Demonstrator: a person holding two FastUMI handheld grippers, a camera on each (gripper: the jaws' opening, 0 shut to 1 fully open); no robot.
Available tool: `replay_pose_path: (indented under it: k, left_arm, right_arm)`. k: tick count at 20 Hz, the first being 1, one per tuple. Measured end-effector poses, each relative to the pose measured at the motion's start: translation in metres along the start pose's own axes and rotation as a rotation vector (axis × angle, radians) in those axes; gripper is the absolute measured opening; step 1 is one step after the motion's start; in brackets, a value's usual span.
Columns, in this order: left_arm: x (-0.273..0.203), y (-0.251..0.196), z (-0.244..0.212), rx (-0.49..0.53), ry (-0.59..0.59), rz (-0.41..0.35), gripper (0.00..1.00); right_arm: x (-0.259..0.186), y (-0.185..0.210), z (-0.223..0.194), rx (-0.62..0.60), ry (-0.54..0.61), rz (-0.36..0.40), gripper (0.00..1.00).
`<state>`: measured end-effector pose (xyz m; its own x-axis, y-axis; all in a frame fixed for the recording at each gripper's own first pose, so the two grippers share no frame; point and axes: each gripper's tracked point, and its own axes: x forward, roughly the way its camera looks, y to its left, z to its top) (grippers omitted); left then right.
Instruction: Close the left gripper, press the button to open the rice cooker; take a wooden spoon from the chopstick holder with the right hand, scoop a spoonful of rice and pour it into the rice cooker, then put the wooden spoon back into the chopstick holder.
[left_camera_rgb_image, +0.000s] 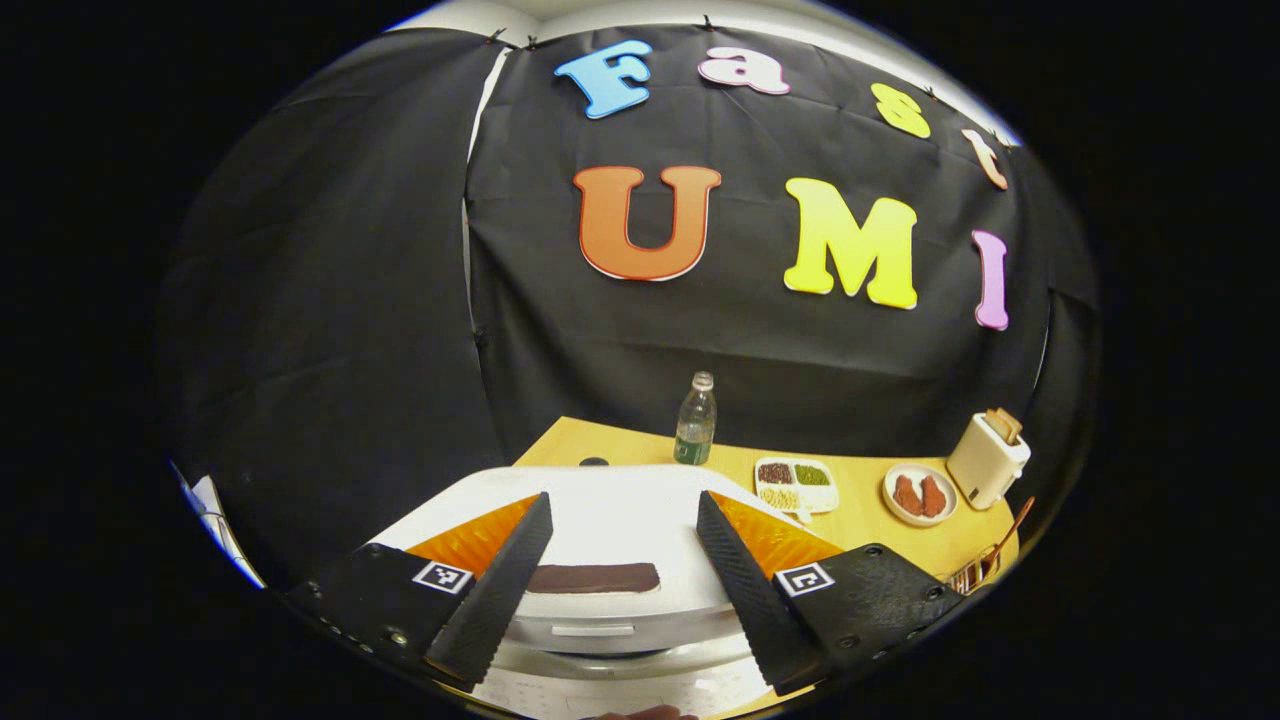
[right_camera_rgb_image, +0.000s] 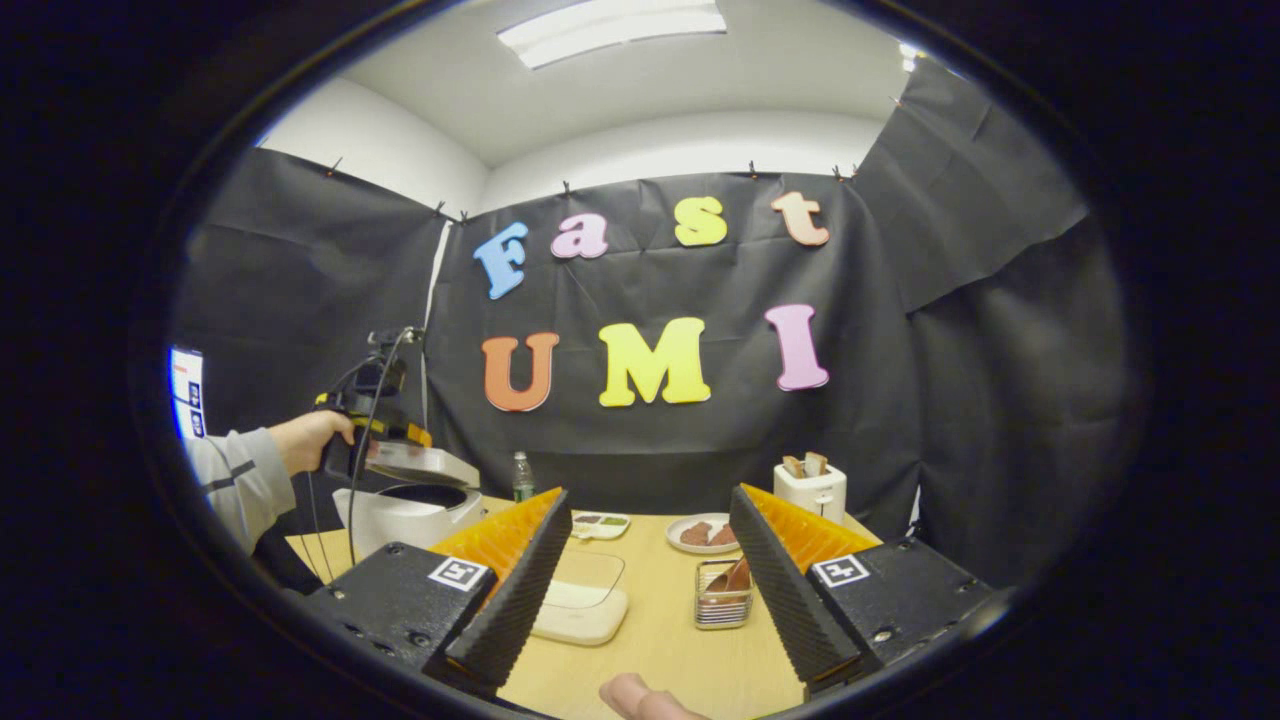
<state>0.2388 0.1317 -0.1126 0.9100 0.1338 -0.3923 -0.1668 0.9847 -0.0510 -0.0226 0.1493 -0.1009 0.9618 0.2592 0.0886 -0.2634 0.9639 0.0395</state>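
The white rice cooker (left_camera_rgb_image: 610, 520) lies right under my left gripper (left_camera_rgb_image: 622, 497), whose fingers stand wide open on either side of the dark strip (left_camera_rgb_image: 593, 577) on the lid. In the right gripper view the cooker's lid (right_camera_rgb_image: 420, 463) is tilted up off the body (right_camera_rgb_image: 405, 512), and a hand (right_camera_rgb_image: 305, 440) holds the left gripper just above it. My right gripper (right_camera_rgb_image: 650, 495) is open with nothing between its fingers. Ahead of it stands the wire chopstick holder (right_camera_rgb_image: 725, 597) with the wooden spoon (right_camera_rgb_image: 738, 575) inside. A shallow box of rice (right_camera_rgb_image: 582, 603) lies to the left.
On the wooden table (right_camera_rgb_image: 670, 640) at the back stand a water bottle (right_camera_rgb_image: 521, 477), a divided snack tray (right_camera_rgb_image: 598, 522), a plate of meat (right_camera_rgb_image: 700, 533) and a white toaster (right_camera_rgb_image: 812, 490). A fingertip (right_camera_rgb_image: 640, 700) shows at the bottom edge.
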Motion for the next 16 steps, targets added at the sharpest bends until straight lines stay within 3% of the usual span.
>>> replay_pose_path:
  k: [3, 4, 5, 9, 13, 14, 16]
  left_arm:
    - [-0.006, -0.002, -0.019, 0.013, 0.027, 0.002, 0.95]
    - [-0.007, -0.004, -0.026, 0.014, 0.041, 0.000, 0.95]
    - [-0.010, -0.005, -0.030, 0.019, 0.050, -0.002, 0.95]
    - [-0.018, -0.006, -0.038, 0.019, 0.053, -0.008, 0.96]
    - [-0.018, -0.009, -0.060, 0.026, 0.099, -0.015, 0.96]
    - [-0.018, -0.007, -0.065, 0.027, 0.107, -0.016, 0.96]
    - [-0.018, -0.007, -0.072, 0.024, 0.112, -0.014, 0.97]
  right_arm:
    - [-0.016, 0.008, 0.008, -0.018, -0.008, -0.001, 1.00]
    - [-0.020, 0.011, 0.011, -0.022, -0.015, -0.001, 0.96]
    - [-0.023, 0.014, 0.015, -0.025, -0.022, -0.002, 1.00]
    - [-0.032, 0.026, 0.021, -0.043, -0.028, 0.003, 1.00]
    - [-0.032, 0.045, 0.013, -0.057, -0.007, 0.035, 1.00]
    - [-0.031, 0.050, 0.010, -0.061, 0.000, 0.044, 0.96]
    - [-0.029, 0.059, 0.005, -0.075, 0.014, 0.056, 1.00]
